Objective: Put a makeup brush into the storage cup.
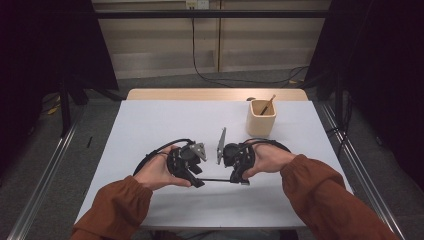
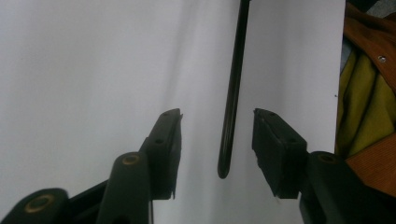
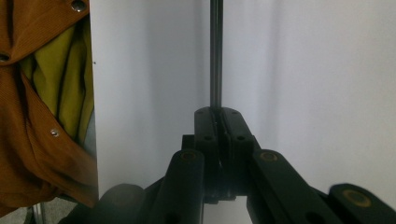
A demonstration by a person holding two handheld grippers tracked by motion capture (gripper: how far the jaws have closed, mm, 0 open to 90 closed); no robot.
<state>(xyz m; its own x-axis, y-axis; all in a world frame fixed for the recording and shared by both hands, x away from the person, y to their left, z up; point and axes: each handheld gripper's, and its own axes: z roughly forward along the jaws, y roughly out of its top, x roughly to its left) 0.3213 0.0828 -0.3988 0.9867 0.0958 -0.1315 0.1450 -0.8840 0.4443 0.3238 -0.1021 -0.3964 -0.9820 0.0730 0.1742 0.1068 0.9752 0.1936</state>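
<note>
White table (image 1: 150,130), right gripper (image 3: 218,112) clamping rod (image 3: 215,56) near edge

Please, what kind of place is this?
Probably a recording lab, not a home: a white table between metal floor rails, black curtains at both sides, loose cables on grey floor.

I sit at a white-topped table (image 1: 150,130) whose far edge shows a strip of pale wood (image 1: 215,94). Beyond it the grey floor (image 1: 165,80) runs to a light panelled wall (image 1: 160,45), where a black cable (image 1: 200,70) drops from a socket (image 1: 196,4) and trails across the floor. Dark curtains (image 1: 45,45) hang at both sides, and metal rails (image 1: 45,175) flank the table. The light is dim and even.
</note>
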